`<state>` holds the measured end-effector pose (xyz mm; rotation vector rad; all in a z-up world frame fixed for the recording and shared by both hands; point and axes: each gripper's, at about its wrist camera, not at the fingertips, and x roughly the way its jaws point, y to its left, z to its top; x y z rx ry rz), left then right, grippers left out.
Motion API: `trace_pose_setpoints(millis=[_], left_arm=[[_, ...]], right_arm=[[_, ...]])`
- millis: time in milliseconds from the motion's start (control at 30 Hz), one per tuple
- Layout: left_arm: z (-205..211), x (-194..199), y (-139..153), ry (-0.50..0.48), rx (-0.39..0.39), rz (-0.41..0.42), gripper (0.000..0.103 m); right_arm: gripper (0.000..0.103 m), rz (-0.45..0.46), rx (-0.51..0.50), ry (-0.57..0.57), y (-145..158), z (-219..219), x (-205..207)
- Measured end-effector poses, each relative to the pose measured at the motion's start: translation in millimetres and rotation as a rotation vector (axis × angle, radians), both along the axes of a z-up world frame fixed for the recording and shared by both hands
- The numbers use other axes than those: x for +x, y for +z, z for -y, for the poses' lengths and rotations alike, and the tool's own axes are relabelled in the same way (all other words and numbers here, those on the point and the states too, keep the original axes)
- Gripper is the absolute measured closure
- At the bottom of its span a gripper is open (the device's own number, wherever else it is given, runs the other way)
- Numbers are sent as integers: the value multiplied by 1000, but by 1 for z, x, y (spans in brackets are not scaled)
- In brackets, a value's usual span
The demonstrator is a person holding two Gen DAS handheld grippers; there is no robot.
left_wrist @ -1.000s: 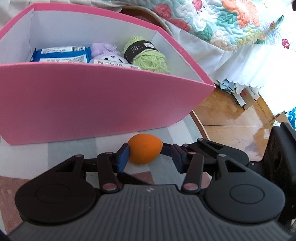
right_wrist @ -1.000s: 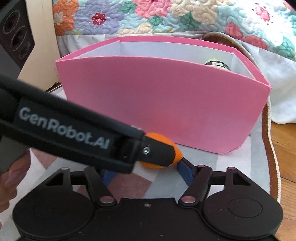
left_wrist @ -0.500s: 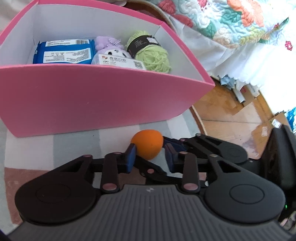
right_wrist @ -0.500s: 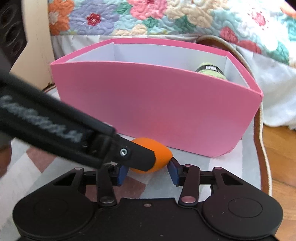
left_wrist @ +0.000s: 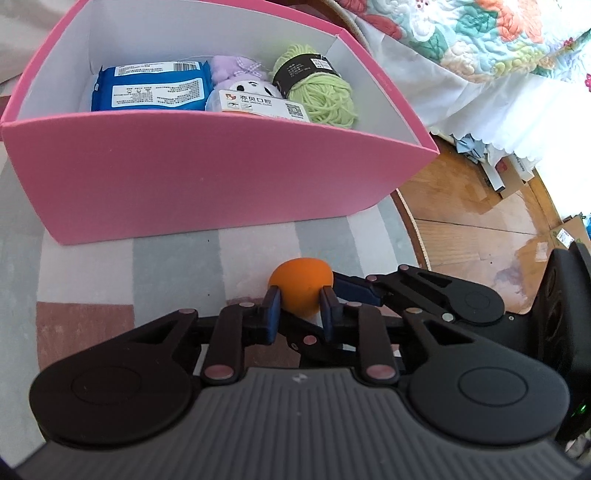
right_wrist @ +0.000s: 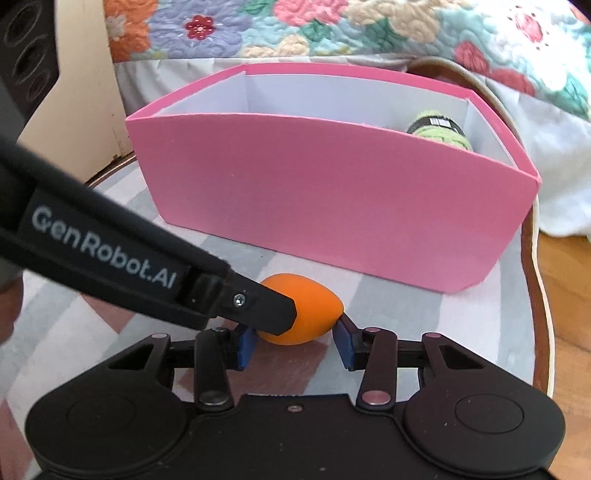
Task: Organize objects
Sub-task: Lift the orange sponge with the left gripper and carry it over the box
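Rug (left_wrist: 110,266): grippers (left_wrist: 300,304) clamping orange sponge (left_wrist: 301,286)

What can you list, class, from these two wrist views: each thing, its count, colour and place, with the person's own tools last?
Egg-shaped sponge: one, orange, on the striped rug before the box, between both grippers' fingers.
Open cardboard box: one, pink outside, white inside, on the rug.
Wipes packet: one, blue, inside the box, left.
Plush toy: one, lilac and white, inside, middle, behind a white card.
Yarn ball: one, light green with a black band, inside, right.
Striped rug: one, grey, white and pink, on the wooden floor.
Quilted floral bedspread: one, multicoloured, behind the box.
Left gripper: black, blue pads, shut on the sponge.
Right gripper: black, blue pads, closing around the sponge.
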<state>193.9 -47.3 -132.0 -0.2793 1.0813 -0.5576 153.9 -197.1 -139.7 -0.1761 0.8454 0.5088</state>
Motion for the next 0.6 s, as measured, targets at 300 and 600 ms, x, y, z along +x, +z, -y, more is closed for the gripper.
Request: trace_pose_setpoints(millis=[300,600], left_arm=[[-6,-11,15,3,-24,7,81],[-17,-32,23,42,-39,-9,81]], right_arm=[[54,-30,34,47,12,6,-8],[53,-85,32,97,28,0,-17]])
